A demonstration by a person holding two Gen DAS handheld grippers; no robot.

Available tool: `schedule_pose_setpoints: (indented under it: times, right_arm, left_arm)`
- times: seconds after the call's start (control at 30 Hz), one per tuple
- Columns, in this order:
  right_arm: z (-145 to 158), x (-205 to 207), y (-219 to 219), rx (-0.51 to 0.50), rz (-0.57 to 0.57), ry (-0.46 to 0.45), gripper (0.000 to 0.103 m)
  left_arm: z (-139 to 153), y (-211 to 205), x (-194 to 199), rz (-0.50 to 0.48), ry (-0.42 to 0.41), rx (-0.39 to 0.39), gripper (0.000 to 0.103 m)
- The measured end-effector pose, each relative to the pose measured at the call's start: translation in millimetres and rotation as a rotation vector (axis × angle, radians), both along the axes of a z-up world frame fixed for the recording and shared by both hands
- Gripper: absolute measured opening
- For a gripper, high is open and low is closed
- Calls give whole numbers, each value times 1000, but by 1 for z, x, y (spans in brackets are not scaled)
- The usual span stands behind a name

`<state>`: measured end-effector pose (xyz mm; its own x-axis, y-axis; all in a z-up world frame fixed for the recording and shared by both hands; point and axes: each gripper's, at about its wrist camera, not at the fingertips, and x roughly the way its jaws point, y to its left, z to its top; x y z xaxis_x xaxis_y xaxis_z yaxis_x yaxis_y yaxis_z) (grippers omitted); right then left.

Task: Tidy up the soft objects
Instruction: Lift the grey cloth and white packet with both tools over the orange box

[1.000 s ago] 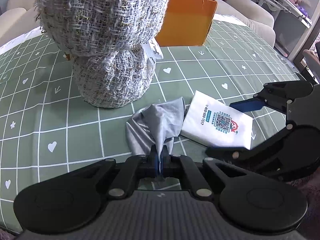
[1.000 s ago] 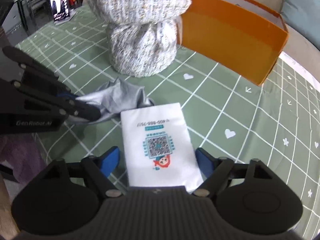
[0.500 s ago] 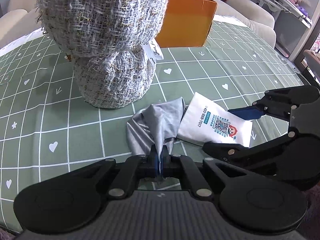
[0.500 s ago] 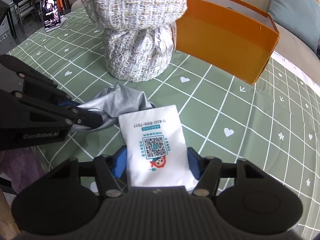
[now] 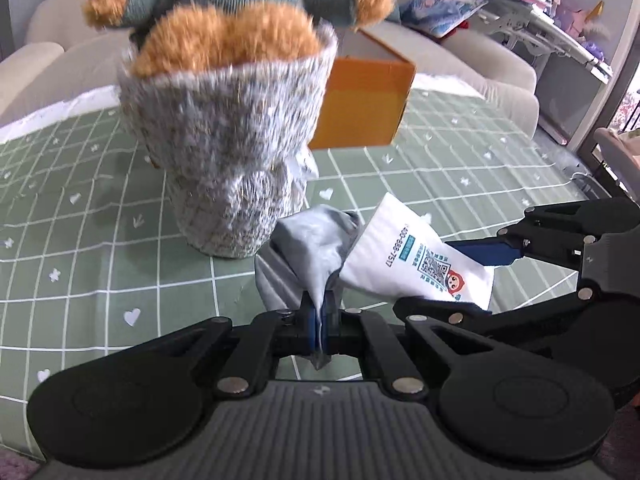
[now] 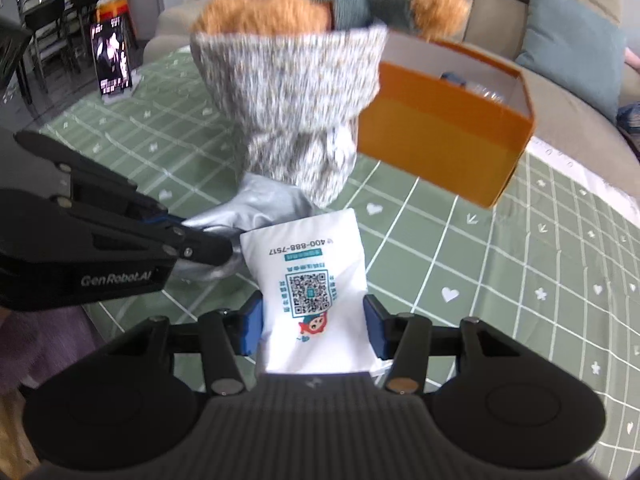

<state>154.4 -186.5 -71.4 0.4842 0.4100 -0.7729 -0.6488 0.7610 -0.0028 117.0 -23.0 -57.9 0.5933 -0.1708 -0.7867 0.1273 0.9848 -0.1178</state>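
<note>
My left gripper point(image 5: 319, 326) is shut on a grey cloth point(image 5: 308, 254), which hangs lifted off the green tablecloth; the cloth also shows in the right wrist view point(image 6: 260, 208). My right gripper point(image 6: 314, 330) is shut on a white tissue pack point(image 6: 312, 276) with a QR code, held above the table; the pack also shows in the left wrist view point(image 5: 416, 264). The two grippers sit side by side, the left gripper point(image 6: 208, 246) touching the pack's left edge. A teddy bear point(image 5: 240, 28) in a grey tweed sack point(image 5: 236, 160) stands just behind.
An open orange box point(image 6: 444, 144) stands behind and right of the sack, with something inside. A phone on a stand point(image 6: 112, 64) is at the far left. A sofa with cushions point(image 6: 572, 48) lies beyond the table. The green grid tablecloth point(image 6: 500, 264) extends right.
Both grippers have risen with their loads, so the views now look from higher and the bear and box interior show. The right gripper has closed onto the tissue pack.
</note>
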Motion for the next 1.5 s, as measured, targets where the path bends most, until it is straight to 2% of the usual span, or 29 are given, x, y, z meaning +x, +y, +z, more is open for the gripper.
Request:
schedule_pose_setpoints:
  times: [0.23, 0.4, 0.57, 0.8, 0.97, 1.07, 1.17, 1.33, 1.5]
  right_arm:
    - [47, -22, -15, 36, -60, -90, 51]
    - [87, -22, -33, 46, -100, -176, 52]
    - [129, 1, -50, 62, -114, -240, 52]
    - [179, 54, -63, 114, -119, -289, 53]
    - [197, 106, -57, 112, -116, -297, 53]
    - [205, 143, -51, 141, -121, -267, 53]
    - [211, 180, -39, 160, -108, -226, 53]
    - [201, 237, -4, 152, -59, -117, 54]
    - [164, 286, 24, 138, -35, 45, 55]
  left_arm:
    - [50, -5, -21, -42, -90, -9, 2]
    - [99, -15, -19, -92, -174, -23, 2]
    - [146, -33, 6, -165, -257, -34, 2]
    - [204, -47, 71, -233, -322, 0, 2]
    - [232, -51, 135, -253, -270, 45, 2]
    - [247, -47, 173, -253, -233, 73, 2]
    - [254, -36, 215, -243, -146, 67, 2]
    - [231, -3, 279, -208, 23, 75, 2]
    - [188, 40, 327, -157, 158, 87, 2]
